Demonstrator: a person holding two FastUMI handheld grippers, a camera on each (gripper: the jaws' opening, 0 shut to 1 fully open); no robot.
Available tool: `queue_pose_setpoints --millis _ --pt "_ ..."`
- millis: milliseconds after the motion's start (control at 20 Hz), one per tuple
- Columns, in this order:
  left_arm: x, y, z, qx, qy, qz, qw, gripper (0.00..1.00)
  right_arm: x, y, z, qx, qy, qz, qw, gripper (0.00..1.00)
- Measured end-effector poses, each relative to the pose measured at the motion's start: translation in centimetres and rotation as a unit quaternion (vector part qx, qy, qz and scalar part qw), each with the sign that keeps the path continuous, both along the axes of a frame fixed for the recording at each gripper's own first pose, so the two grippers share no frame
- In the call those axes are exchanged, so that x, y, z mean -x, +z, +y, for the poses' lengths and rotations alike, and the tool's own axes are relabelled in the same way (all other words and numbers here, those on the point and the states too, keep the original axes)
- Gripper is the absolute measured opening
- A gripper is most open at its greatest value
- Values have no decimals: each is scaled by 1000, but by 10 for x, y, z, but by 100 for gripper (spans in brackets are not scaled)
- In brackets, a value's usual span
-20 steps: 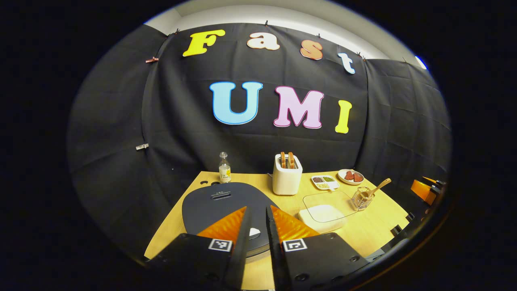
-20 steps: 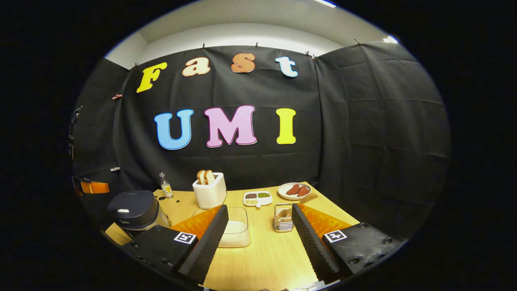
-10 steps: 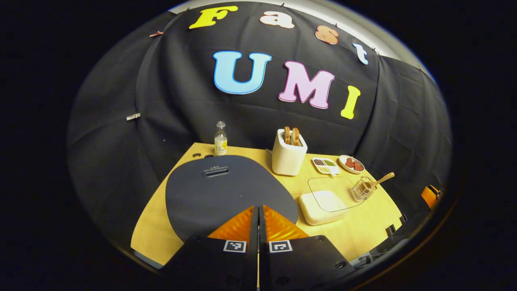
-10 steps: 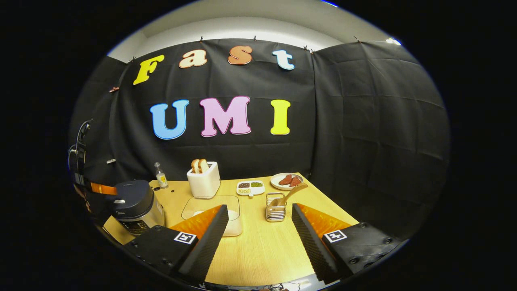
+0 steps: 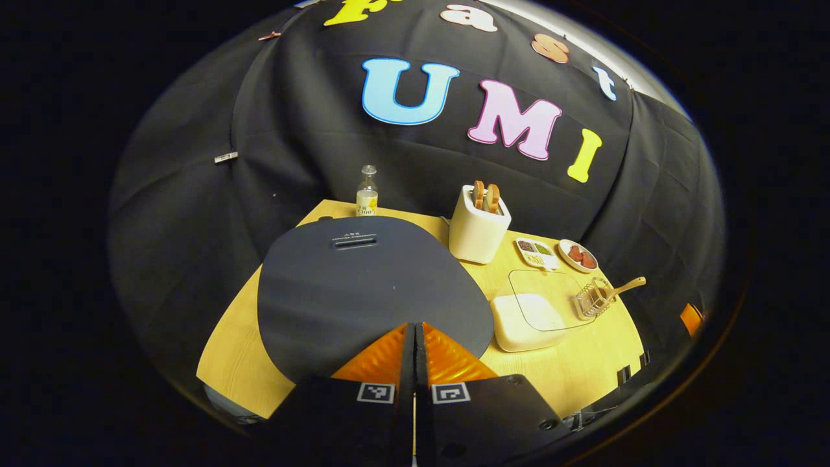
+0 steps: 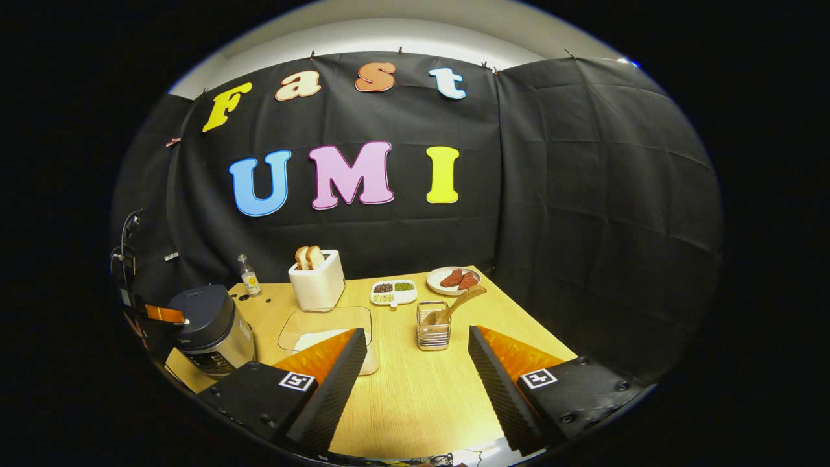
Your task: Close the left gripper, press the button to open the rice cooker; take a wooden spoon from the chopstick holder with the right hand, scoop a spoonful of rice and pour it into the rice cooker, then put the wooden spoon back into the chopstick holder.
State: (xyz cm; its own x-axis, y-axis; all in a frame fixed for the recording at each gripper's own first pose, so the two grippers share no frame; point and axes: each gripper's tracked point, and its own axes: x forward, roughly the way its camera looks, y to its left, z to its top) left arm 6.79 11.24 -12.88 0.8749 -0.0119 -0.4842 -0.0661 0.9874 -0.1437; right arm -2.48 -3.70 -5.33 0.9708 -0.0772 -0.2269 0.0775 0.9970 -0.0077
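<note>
Two fingers of the left hand-held gripper (image 5: 414, 337) are pressing together with no gap, pointing down over the front edge of the rice cooker (image 5: 369, 285), whose dark lid is lying shut right beneath the tips. From the right gripper view, that same gripper is reaching the cooker's lid from the left. The right hand-held gripper (image 6: 415, 353) is hovering above the tabletop (image 6: 415, 395) with its fingers spread wide and holding nothing. Just past its left finger is sitting the rice container (image 6: 331, 334). Farther on, between the fingers, the wooden spoon (image 6: 457, 305) is leaning in the chopstick holder (image 6: 433, 334). Beyond them are standing a toaster (image 6: 316, 285) and a bottle (image 6: 248, 277).
</note>
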Motion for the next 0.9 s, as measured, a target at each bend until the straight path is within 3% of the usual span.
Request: queue_pose_setpoints --millis 250,450,550,650,750,900 --pt "0 -6 -1 -46 24 1 999 7 -26 -7 -11 -11 10 10 1000 99" --pt "-2 17 2 -50 59 -25 997 6 -54 -5 -19 -24 22 8 999 99" --pt "-2 59 5 -73 89 -89 989 6 -70 -8 -23 -29 26 8 999 98" --pt "-5 121 13 -117 135 -168 970 7 -86 -10 -30 -34 27 9 999 98" --pt "-1 164 11 -144 156 -215 953 8 -104 -15 -38 -38 25 12 999 98" --pt "1 178 -12 -132 154 -223 953 8 -131 -27 -51 -48 19 18 999 98"
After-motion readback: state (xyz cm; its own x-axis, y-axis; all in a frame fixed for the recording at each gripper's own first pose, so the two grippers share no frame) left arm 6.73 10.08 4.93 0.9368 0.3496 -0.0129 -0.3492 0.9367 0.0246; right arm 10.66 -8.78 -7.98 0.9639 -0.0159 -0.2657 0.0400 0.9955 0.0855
